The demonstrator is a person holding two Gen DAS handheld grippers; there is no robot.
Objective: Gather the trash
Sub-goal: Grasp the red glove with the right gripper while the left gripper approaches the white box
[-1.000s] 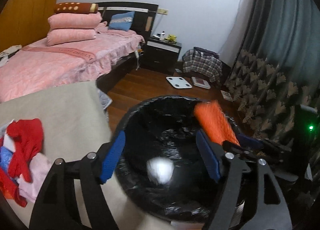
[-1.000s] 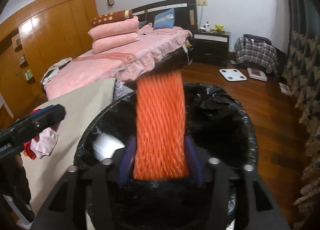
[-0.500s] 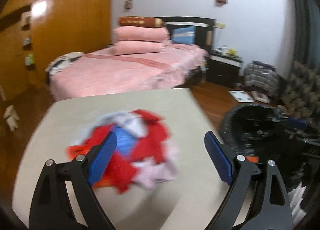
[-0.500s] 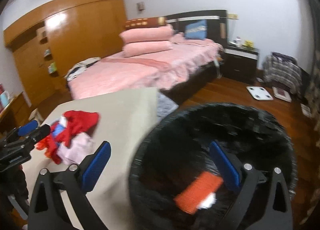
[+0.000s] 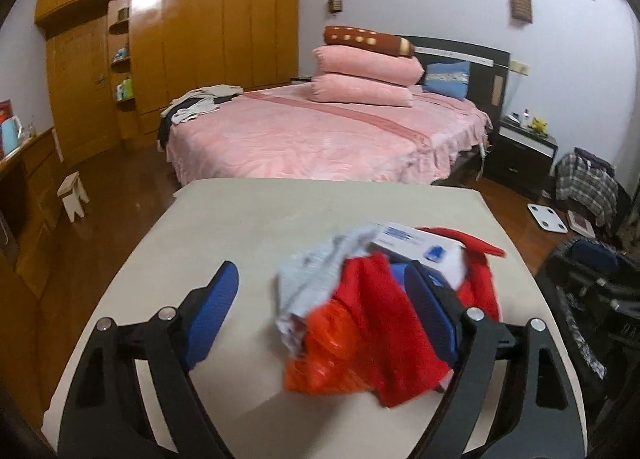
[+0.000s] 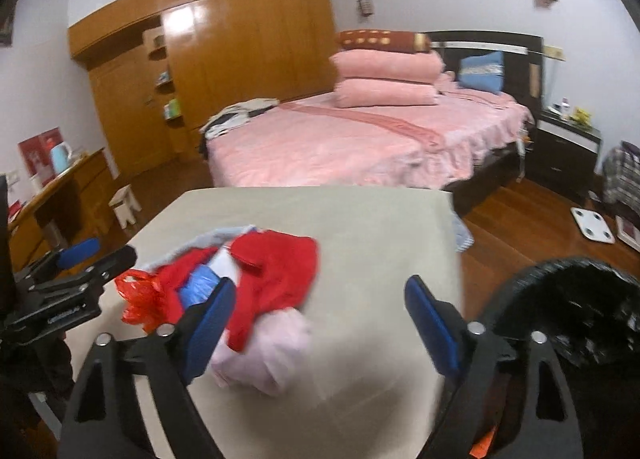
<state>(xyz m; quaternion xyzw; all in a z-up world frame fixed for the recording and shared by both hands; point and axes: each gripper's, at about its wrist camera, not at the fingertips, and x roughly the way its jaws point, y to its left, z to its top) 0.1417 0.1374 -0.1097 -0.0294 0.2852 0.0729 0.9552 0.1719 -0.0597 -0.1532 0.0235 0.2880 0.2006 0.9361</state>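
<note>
A heap of trash [image 5: 384, 299] lies on the beige table [image 5: 248, 227]: red wrapping, an orange-red plastic bag, a grey-white bag and a white-and-blue box [image 5: 416, 243]. My left gripper [image 5: 320, 315] hovers over the heap's left part with its jaws wide and closing; neither pad presses on the trash. My right gripper [image 6: 320, 319] hangs over bare table just right of the heap [image 6: 272, 271], jaws wide, closing, nothing between them. A pale pink wad [image 6: 260, 355] lies by its left finger. The black-bagged bin [image 6: 580, 299] stands right of the table.
Beyond the table stands a pink bed [image 5: 320, 131] with stacked pillows. A wooden wardrobe [image 5: 200, 39] lines the back left wall. On the floor are a small stool [image 5: 74, 195] and a white scale [image 5: 548, 217]. A dark nightstand [image 5: 524, 151] stands by the bed.
Both grippers swung left from over the bin to the table and its heap. The right gripper let go of the orange net, which dropped into the bin.
</note>
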